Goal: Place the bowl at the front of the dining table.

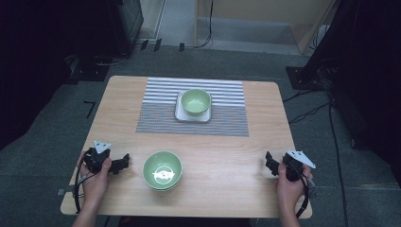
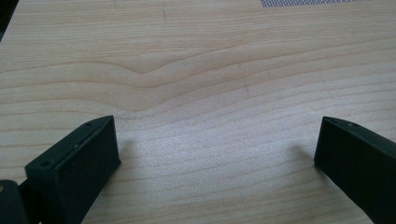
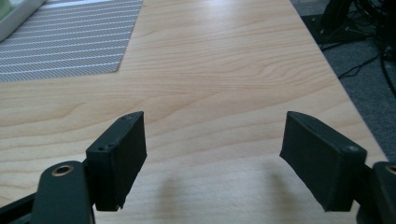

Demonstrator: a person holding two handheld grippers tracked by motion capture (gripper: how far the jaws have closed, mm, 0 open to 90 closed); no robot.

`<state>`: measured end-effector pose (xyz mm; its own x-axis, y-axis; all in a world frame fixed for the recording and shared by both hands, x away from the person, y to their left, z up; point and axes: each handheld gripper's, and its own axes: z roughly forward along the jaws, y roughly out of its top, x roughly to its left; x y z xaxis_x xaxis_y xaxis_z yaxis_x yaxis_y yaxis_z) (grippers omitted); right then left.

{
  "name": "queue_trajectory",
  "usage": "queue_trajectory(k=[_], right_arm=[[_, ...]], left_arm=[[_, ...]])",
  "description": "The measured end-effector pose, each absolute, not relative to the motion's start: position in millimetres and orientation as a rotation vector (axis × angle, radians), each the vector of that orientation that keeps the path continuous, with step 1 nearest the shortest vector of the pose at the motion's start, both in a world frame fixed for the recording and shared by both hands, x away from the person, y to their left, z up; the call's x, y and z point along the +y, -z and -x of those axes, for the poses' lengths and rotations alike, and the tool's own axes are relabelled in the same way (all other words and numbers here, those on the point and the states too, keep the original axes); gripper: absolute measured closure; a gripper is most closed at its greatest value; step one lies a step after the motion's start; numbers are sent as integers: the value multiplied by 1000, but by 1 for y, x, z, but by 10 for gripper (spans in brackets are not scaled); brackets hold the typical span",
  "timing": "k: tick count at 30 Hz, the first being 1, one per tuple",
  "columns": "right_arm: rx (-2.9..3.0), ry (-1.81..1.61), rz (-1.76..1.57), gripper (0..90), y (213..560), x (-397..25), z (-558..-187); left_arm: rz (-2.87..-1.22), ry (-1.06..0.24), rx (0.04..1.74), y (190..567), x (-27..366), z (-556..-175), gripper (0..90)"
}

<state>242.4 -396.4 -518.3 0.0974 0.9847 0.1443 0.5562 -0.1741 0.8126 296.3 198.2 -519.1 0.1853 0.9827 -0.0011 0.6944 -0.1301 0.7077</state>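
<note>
A green bowl [image 1: 162, 170], seemingly stacked on another, sits near the front of the wooden table [image 1: 222, 146]. A second green bowl [image 1: 196, 101] rests on a white square plate [image 1: 181, 115] on the striped placemat [image 1: 194, 106]. My left gripper [image 1: 124, 162] lies low at the front left, just left of the near bowl, open with bare wood between its jaws. At the front right my right gripper [image 1: 268, 163] is open too, with nothing in it. The left gripper view has the left gripper [image 2: 217, 140] over plain wood; in the right gripper view the right gripper [image 3: 212, 140] faces the mat's corner [image 3: 70, 37].
The table's right edge [image 3: 345, 98] drops to a grey floor with black cables [image 1: 312, 111]. Dark equipment stands at both sides of the room. Bare wood lies between the near bowl and the right gripper.
</note>
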Motion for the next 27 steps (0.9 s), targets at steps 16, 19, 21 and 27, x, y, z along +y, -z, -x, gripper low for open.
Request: queue_trajectory(k=[16,19,21,27], right_arm=[[1547,-881,-1815,202,522,-407,-231],[1590,-867,-1808,194,522,-406,-232],[1617,-869,-1824,183,523,-406,-234],[1645,-882,-1830,174,523,-407,-234]], left_arm=[[-1893,-649,1568,519,198,-296,0],[-1895,-649,1567,519,198,-296,0],[-1894,-649,1567,519,198,-296,0],[-1894,-649,1567,519,198,-295,0]])
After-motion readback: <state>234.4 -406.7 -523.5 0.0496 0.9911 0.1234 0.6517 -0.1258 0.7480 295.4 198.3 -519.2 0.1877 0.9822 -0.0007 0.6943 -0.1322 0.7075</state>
